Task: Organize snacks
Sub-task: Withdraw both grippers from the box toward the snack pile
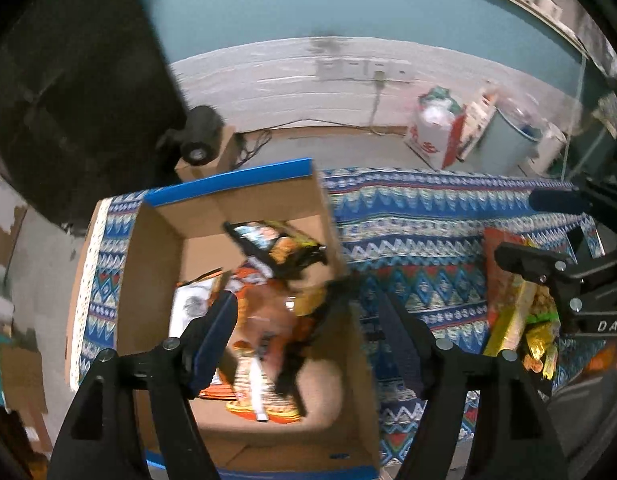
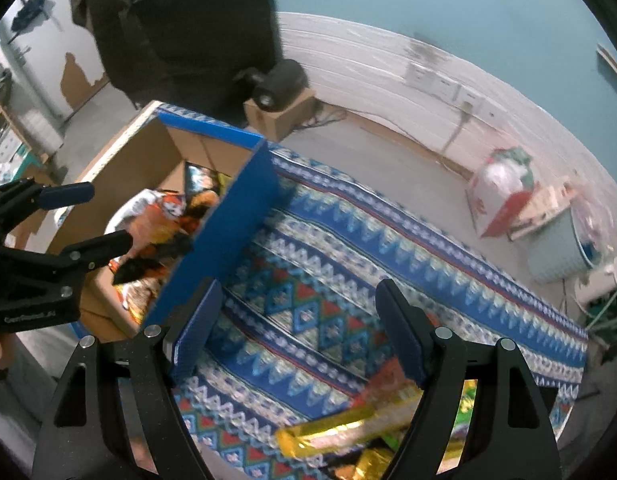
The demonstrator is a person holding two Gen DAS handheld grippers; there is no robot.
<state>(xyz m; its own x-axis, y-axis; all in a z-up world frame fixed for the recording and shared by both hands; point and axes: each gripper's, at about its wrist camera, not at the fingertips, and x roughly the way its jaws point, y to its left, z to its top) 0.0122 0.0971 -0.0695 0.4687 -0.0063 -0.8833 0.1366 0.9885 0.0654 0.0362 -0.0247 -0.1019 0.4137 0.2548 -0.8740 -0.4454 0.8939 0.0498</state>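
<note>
Left wrist view alone shows the floor of the cardboard box (image 1: 244, 216): orange snack packets (image 1: 260, 344) lie heaped inside, a dark packet (image 1: 280, 246) leaning at the far wall. Right wrist view alone shows the box's blue outer side and a gold-wrapped snack (image 2: 348, 432) on the patterned cloth (image 2: 388, 248) below. Left gripper (image 1: 308, 340) hangs over the box, jaws wide, nothing between them. Right gripper (image 2: 298, 334) is poised above the cloth beside the box, jaws spread, holding nothing.
</note>
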